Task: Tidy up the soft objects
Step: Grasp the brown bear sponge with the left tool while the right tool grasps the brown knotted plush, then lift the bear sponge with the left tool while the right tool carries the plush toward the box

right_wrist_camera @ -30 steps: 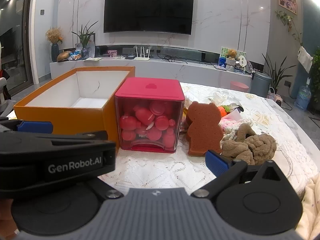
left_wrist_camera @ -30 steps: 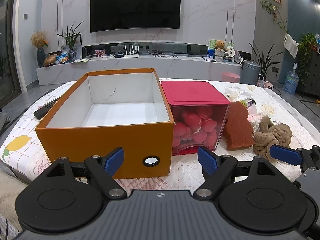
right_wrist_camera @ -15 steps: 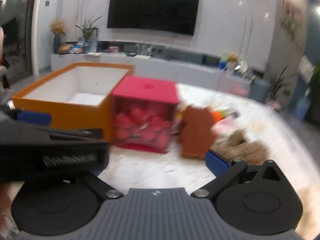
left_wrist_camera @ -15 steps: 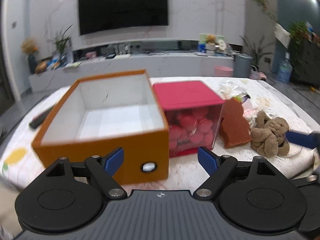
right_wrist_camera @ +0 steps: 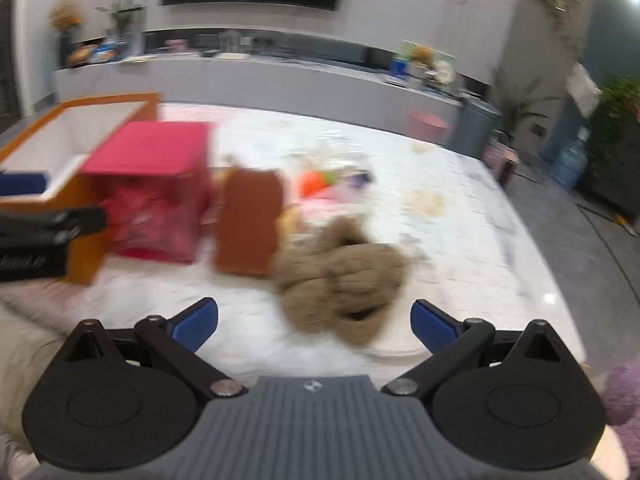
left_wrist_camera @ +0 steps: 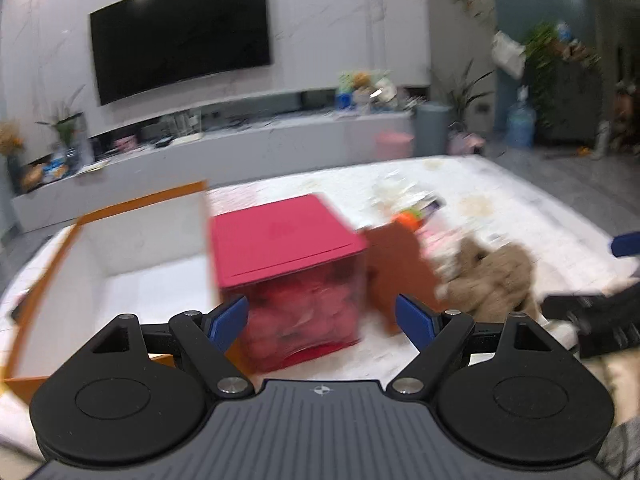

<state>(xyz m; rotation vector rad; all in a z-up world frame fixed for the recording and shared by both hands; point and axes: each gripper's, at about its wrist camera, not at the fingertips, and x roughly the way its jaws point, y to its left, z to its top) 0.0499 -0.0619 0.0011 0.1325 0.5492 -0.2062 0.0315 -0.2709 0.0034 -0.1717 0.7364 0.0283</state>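
Observation:
A tan knotted plush toy [right_wrist_camera: 344,276] lies on the white lace tablecloth [right_wrist_camera: 460,240], just ahead of my open right gripper [right_wrist_camera: 314,322]. A brown bear-shaped sponge [right_wrist_camera: 250,224] stands upright to its left. The same plush [left_wrist_camera: 494,276] and sponge [left_wrist_camera: 394,268] show right of centre in the left wrist view. My left gripper [left_wrist_camera: 322,322] is open and empty, facing a red-lidded clear cube of red soft balls [left_wrist_camera: 292,276]. An open orange box with a white inside [left_wrist_camera: 120,264] sits left of the cube. Both views are blurred.
Small colourful items [right_wrist_camera: 328,184] lie behind the sponge. The right gripper's blue finger [left_wrist_camera: 626,244] and black body enter the left wrist view at the right edge. A TV wall and low counter [left_wrist_camera: 240,148] stand beyond the table. The table's right edge [right_wrist_camera: 548,276] drops to the floor.
Both grippers have swung to the right and risen. The plush now sits centred before the right gripper, and the red cube before the left. Both stay open.

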